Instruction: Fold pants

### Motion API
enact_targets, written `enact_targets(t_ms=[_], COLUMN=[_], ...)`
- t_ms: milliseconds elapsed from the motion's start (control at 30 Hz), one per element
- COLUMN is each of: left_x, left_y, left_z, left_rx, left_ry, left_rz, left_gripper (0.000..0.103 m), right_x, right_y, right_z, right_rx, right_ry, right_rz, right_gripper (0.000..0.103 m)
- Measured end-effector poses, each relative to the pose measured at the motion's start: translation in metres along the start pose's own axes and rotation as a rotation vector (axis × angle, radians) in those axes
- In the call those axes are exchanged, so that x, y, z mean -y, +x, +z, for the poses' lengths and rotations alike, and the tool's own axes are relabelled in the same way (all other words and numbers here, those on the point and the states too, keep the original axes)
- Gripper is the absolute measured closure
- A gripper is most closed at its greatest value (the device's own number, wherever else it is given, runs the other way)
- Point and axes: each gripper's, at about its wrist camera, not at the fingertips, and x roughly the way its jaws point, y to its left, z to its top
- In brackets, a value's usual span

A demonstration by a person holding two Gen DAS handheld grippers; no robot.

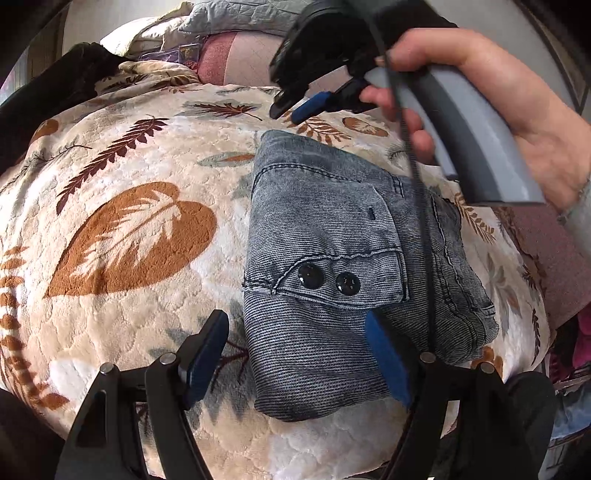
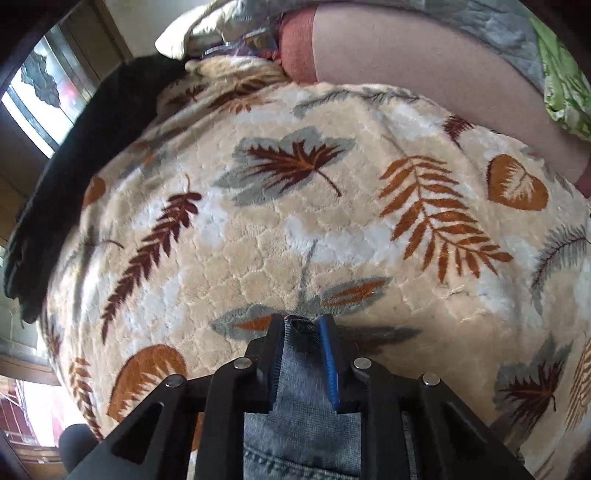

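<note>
The grey-blue denim pants [image 1: 325,221] lie folded into a compact bundle on the leaf-patterned blanket [image 1: 129,295], two black buttons facing up. My left gripper [image 1: 295,319] is open just above their near end, one finger over the blanket and the blue-padded one over the denim. A hand [image 1: 498,92] holds my right gripper [image 1: 291,109] above the bundle's far corner. Its jaws stand a narrow gap apart and grip nothing. In the right wrist view the pants [image 2: 303,435] show through that gap under the right gripper [image 2: 302,325].
A dark garment [image 1: 55,92] lies along the blanket's left side [image 2: 74,147]. Pillows and quilted bedding [image 1: 240,18] pile up at the back beside a pink cushion [image 2: 406,74]. Green fabric [image 2: 561,85] sits far right, a window [image 2: 44,92] far left.
</note>
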Motion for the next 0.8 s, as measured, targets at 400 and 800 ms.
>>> enact_targets(t_ms=[400, 800], left_x=[0.02, 0.019], left_y=[0.0, 0.004], left_z=[-0.001, 0.004], left_rx=[-0.033, -0.049], left_ry=[0.064, 0.039], left_rz=[0.02, 0.048], left_gripper=[0.024, 0.022], right_x=[0.093, 0.12], right_y=[-0.004, -0.043], right_z=[-0.076, -0.126], right_rx=[-0.023, 0.09], right_ry=[0.36, 0.456], right_rz=[0.248, 0.292], right_gripper=[0.075, 0.065])
